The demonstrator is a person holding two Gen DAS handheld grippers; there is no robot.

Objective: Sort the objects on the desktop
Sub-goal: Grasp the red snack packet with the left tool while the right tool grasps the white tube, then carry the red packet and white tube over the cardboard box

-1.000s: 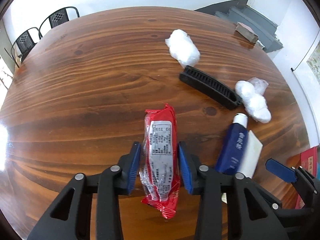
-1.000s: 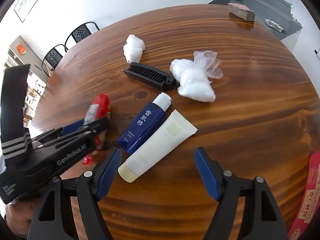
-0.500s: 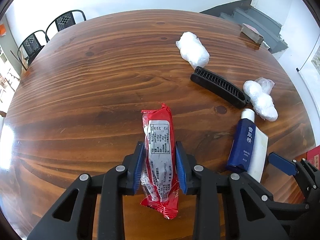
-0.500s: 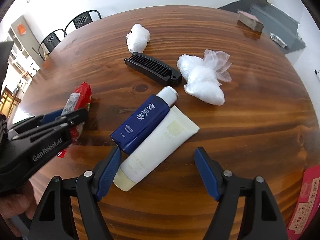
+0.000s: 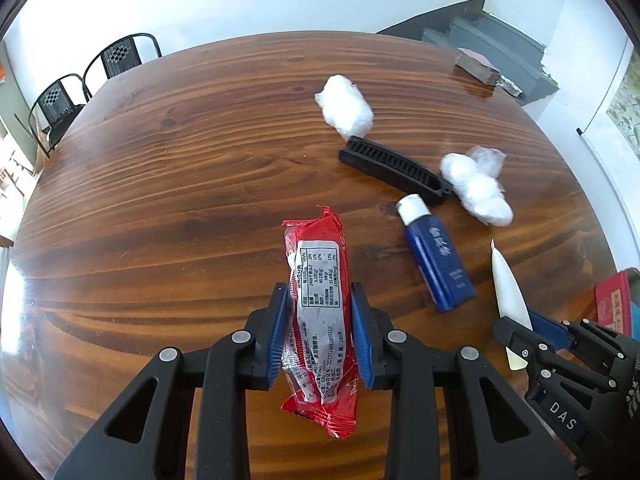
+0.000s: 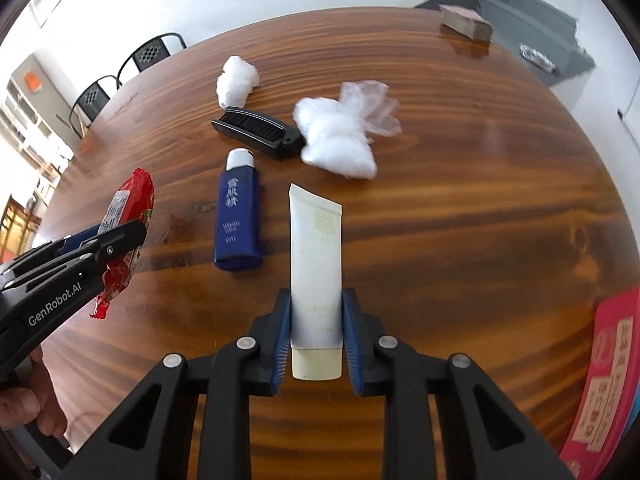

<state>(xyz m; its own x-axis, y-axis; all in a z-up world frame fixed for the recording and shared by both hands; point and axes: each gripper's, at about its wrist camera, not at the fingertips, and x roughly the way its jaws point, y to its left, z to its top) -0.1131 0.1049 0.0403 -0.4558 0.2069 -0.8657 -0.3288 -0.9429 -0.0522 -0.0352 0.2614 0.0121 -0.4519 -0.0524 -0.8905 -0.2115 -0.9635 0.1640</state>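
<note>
My left gripper (image 5: pixel 318 300) is shut on a red snack packet (image 5: pixel 318 292) and holds it above the wooden table (image 5: pixel 180 184); the packet also shows in the right wrist view (image 6: pixel 128 216). My right gripper (image 6: pixel 316 308) is shut on a white cream tube (image 6: pixel 316 264), cap end toward me; the tube shows edge-on in the left wrist view (image 5: pixel 508 292). A blue bottle with a white cap (image 6: pixel 238 216) lies just left of the tube. A black folding comb (image 6: pixel 260 132) and two white cotton bags (image 6: pixel 340 140) (image 6: pixel 236 86) lie beyond.
A red box (image 6: pixel 604 380) sits at the table's right edge. A stack of brown cards (image 6: pixel 466 22) lies at the far right edge. Two black chairs (image 5: pixel 80 84) stand behind the table on the left. Grey stairs (image 5: pixel 492 52) rise at the far right.
My right gripper has closed on the white cream tube and turned it away from the blue bottle. My left gripper has tightened on the red packet and holds it higher.
</note>
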